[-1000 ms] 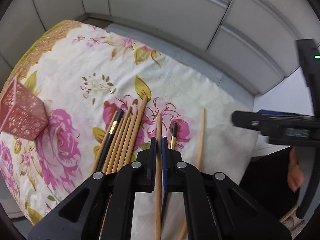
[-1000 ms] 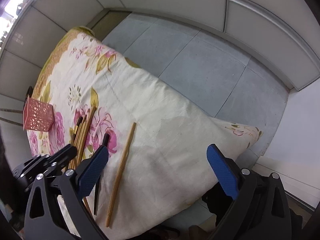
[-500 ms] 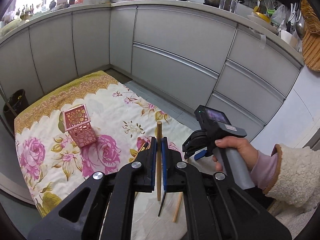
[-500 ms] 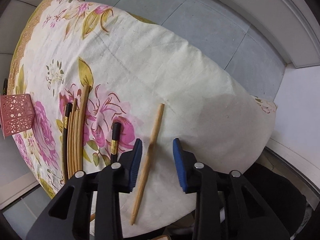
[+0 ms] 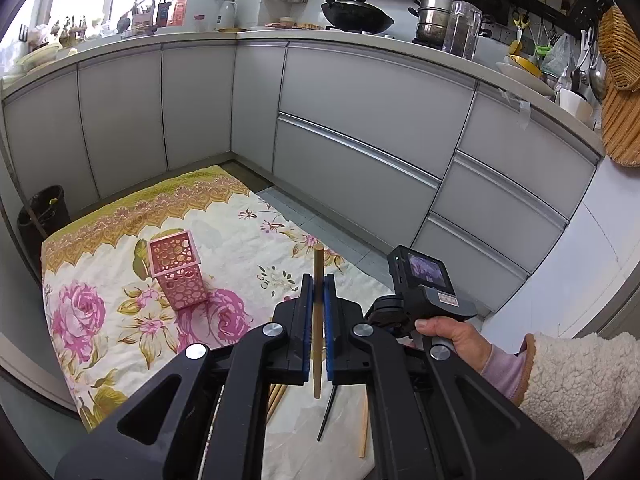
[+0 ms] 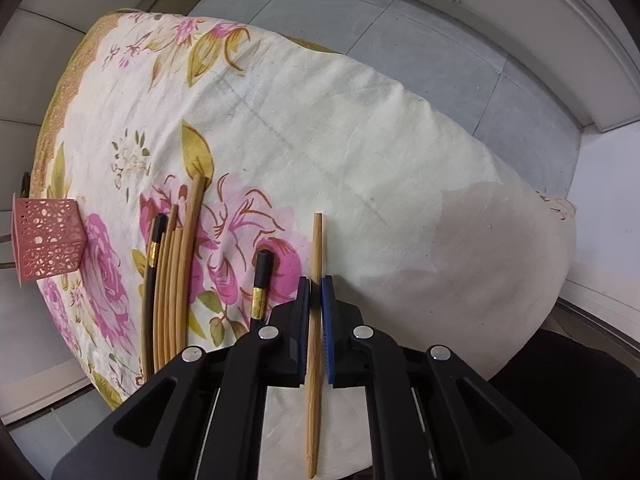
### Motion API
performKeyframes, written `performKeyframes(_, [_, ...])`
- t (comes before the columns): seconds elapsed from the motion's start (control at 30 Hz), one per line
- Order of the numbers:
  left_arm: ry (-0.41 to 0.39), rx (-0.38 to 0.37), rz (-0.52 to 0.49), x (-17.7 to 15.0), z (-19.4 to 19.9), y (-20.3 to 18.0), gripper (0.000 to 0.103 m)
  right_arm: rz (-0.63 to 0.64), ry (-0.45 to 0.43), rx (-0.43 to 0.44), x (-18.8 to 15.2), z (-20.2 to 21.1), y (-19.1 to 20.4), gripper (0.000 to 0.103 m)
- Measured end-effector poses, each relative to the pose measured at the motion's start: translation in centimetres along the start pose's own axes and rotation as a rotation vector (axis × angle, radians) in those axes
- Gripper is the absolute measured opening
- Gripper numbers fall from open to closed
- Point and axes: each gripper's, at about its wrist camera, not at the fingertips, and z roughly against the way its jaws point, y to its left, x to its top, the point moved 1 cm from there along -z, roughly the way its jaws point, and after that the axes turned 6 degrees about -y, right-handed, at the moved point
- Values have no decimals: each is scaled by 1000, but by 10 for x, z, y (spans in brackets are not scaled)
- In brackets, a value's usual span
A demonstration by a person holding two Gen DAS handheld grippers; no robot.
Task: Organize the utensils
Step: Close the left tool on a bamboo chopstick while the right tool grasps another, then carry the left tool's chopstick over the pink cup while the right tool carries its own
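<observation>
My left gripper (image 5: 317,300) is shut on a wooden chopstick (image 5: 318,320) and holds it upright above the floral tablecloth (image 5: 100,312). The pink perforated holder (image 5: 176,274) stands on the cloth, left of and beyond that gripper. My right gripper (image 6: 316,312) is shut on another wooden chopstick (image 6: 314,340) that lies along the cloth. A black chopstick with a gold band (image 6: 261,284) lies just left of it. A bundle of wooden chopsticks and one black one (image 6: 172,280) lies further left, near the holder (image 6: 46,240).
Grey kitchen cabinets (image 5: 360,128) wrap around behind the table. A black bin (image 5: 40,220) stands at the far left. The cloth drops off over the table's right edge (image 6: 540,280) to the tiled floor (image 6: 400,32). The right hand and its gripper handle (image 5: 424,292) are close to the right of my left gripper.
My left gripper lifted its wooden chopstick off the cloth and tilted up towards the holder. My right gripper came down over the lone wooden chopstick and closed on it.
</observation>
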Motion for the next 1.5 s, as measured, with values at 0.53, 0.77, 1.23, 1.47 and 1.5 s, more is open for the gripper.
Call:
performKeyframes(0.53, [-101, 98, 43, 40, 32, 3, 4, 372, -379, 287, -53, 180, 22, 6])
performKeyframes(0.77, [-158, 221, 43, 82, 41, 14, 4, 472, -477, 353, -39, 244, 57, 6])
performKeyframes(1.23, [-257, 481, 169, 124, -8, 82, 4, 599, -665, 457, 6, 291, 179, 6])
performKeyframes(1.47, [-229, 551, 213, 119, -47, 126, 4, 628, -651, 490, 21, 262, 223, 6])
performKeyframes(1.5, [-222, 555, 219, 117, -53, 131, 4, 627, -643, 496, 23, 255, 227, 6])
